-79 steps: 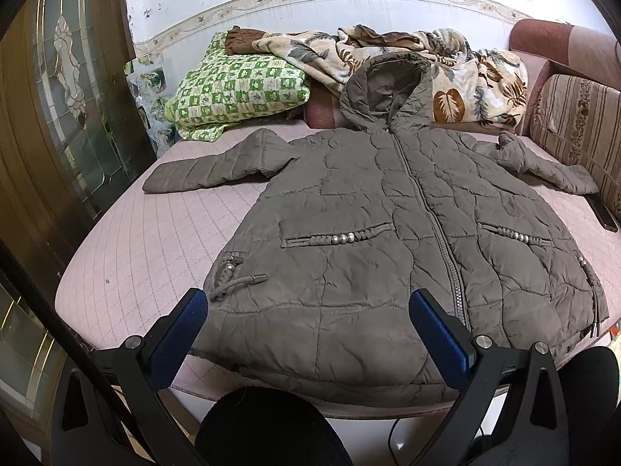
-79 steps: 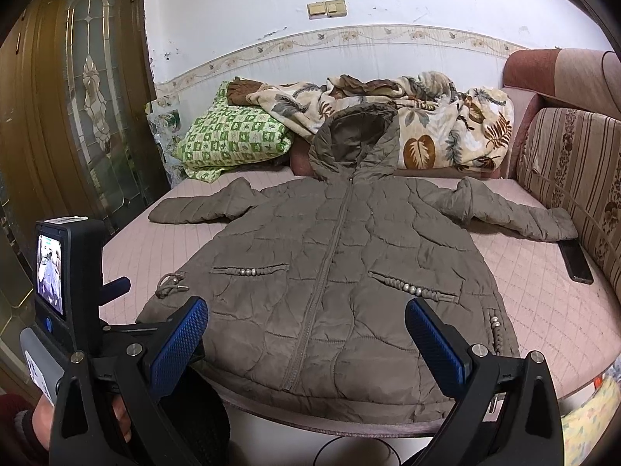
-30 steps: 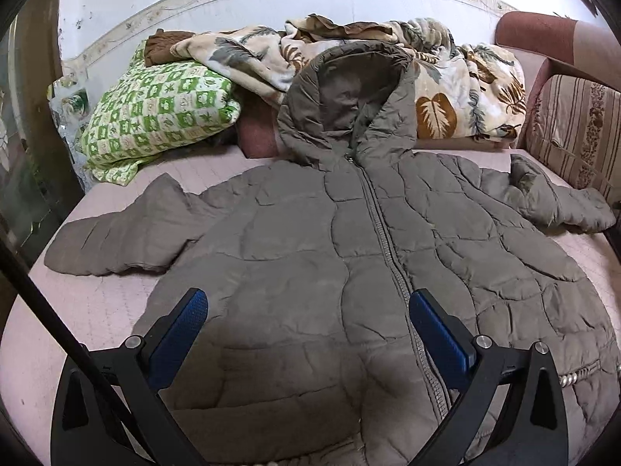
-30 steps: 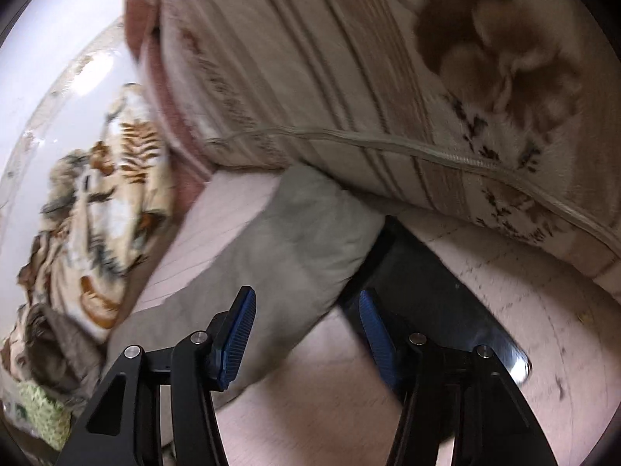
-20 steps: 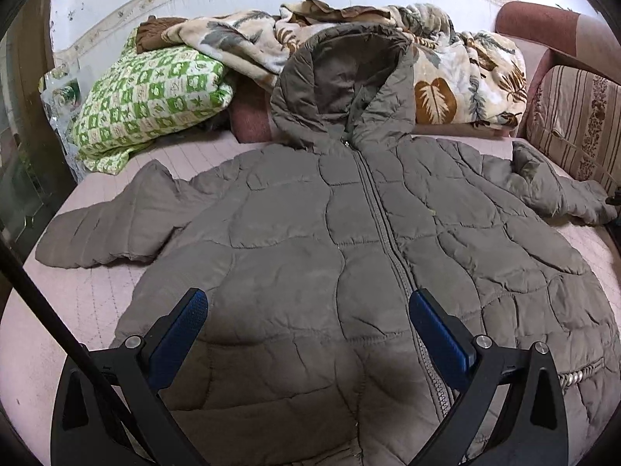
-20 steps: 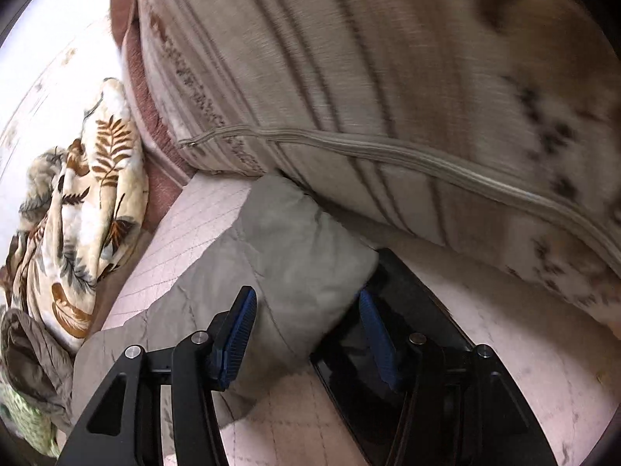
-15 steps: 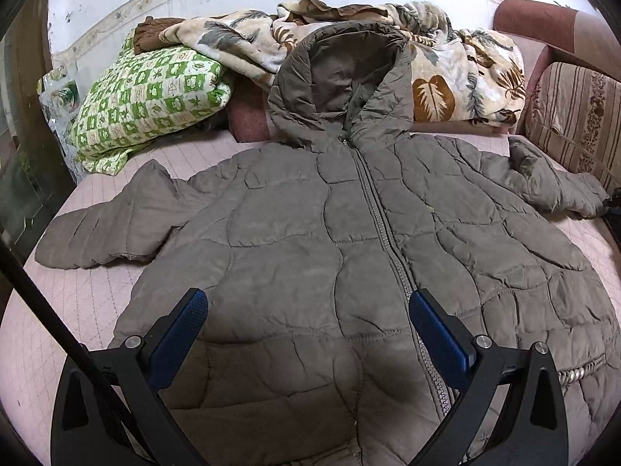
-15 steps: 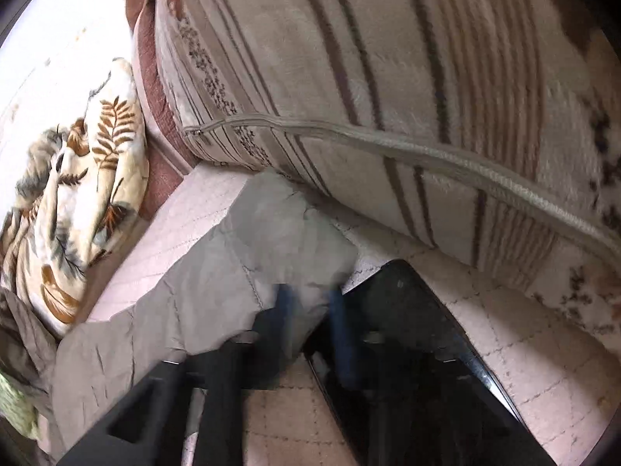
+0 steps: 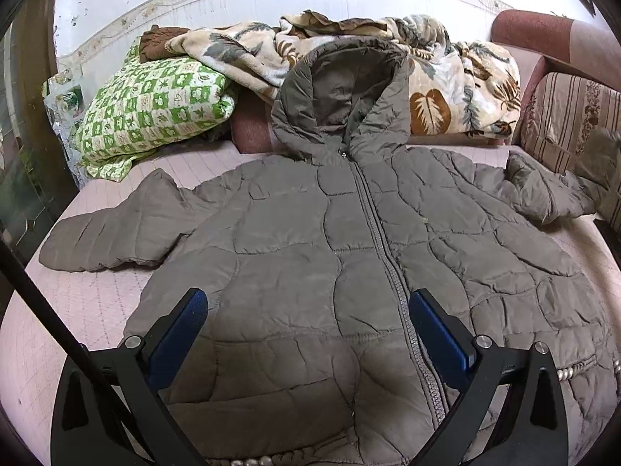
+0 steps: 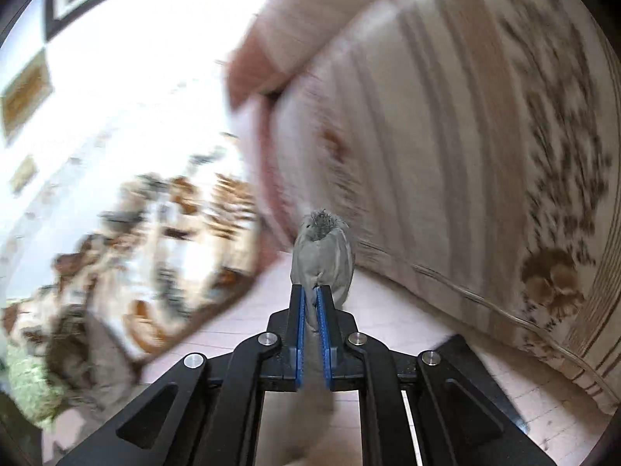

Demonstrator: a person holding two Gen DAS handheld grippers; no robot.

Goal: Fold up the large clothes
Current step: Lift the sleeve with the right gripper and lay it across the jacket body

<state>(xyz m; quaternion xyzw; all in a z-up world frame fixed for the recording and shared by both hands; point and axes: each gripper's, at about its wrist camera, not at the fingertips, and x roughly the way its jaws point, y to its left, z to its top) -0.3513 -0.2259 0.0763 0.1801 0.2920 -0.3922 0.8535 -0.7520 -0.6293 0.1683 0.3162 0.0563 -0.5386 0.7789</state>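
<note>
two sleeves stick out sideways from the coat (image 9: 330, 272), which lies face up and zipped on the bed (image 9: 97, 303), hood toward the wall and hem toward the viewer. the sleeve on the right of the left wrist view (image 9: 543, 194) runs out toward the striped cushion (image 9: 566, 116), and its cuff (image 10: 322, 248) is pinched between the fingers of the right gripper (image 10: 311, 306), which have just been closing and now sit clamped on the fabric, the cuff bunched and poking out past the tips. judging from this, the sleeve's long axis points away from the body of the coat, so folding it means carrying the cuff back across toward the zip (image 9: 384, 256). the left gripper (image 9: 306, 334) hovers over the lower chest of the coat with its fingers spread wide and nothing between them; it is the nearer one to the other sleeve (image 9: 116, 229), lying flat on the bed on the left. the right wrist view is heavily smeared: the cushion, the leaf-print blanket (image 10: 174, 233) and a dark flat thing (image 10: 462, 353) under the gripper are hard to read. the coat's hem is cut off at the bottom edge of the left wrist view
</note>
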